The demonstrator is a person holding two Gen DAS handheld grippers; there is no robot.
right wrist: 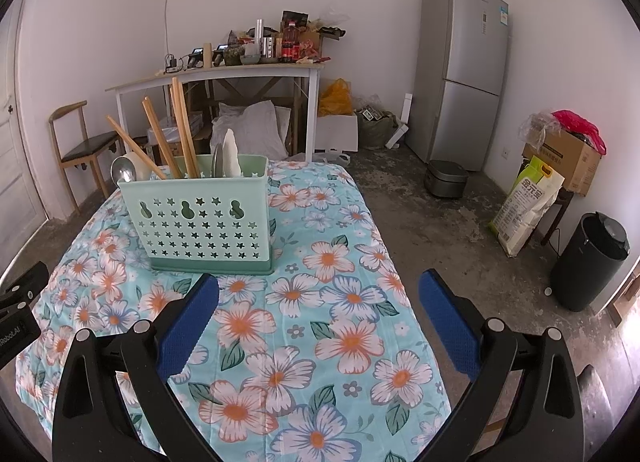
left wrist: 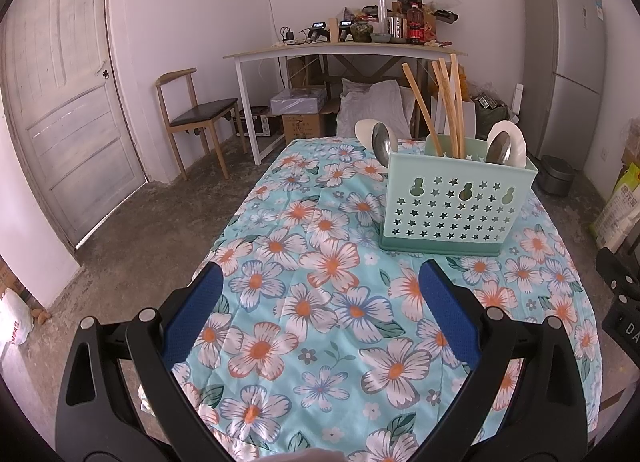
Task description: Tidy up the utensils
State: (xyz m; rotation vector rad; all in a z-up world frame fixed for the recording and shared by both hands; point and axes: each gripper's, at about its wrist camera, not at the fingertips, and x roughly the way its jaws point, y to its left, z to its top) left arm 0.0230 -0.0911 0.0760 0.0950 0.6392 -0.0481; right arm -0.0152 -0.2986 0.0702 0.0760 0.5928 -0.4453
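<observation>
A mint green utensil holder (left wrist: 452, 201) with star holes stands on the floral tablecloth (left wrist: 320, 302). It holds several wooden chopsticks (left wrist: 444, 101), metal spoons (left wrist: 382, 143) and white ceramic spoons (left wrist: 514, 143). My left gripper (left wrist: 320, 298) is open and empty, hovering above the cloth in front of the holder. In the right wrist view the holder (right wrist: 204, 217) stands ahead to the left with its chopsticks (right wrist: 180, 129) and spoons (right wrist: 124, 171). My right gripper (right wrist: 320, 302) is open and empty, to the right of the holder.
A wooden chair (left wrist: 196, 113), a cluttered white desk (left wrist: 344, 49) and a grey fridge (right wrist: 460, 69) stand behind the table. A rice cooker (right wrist: 446, 177), a rice bag (right wrist: 528, 205), a cardboard box (right wrist: 564, 153) and a black bin (right wrist: 592, 262) are on the floor at right.
</observation>
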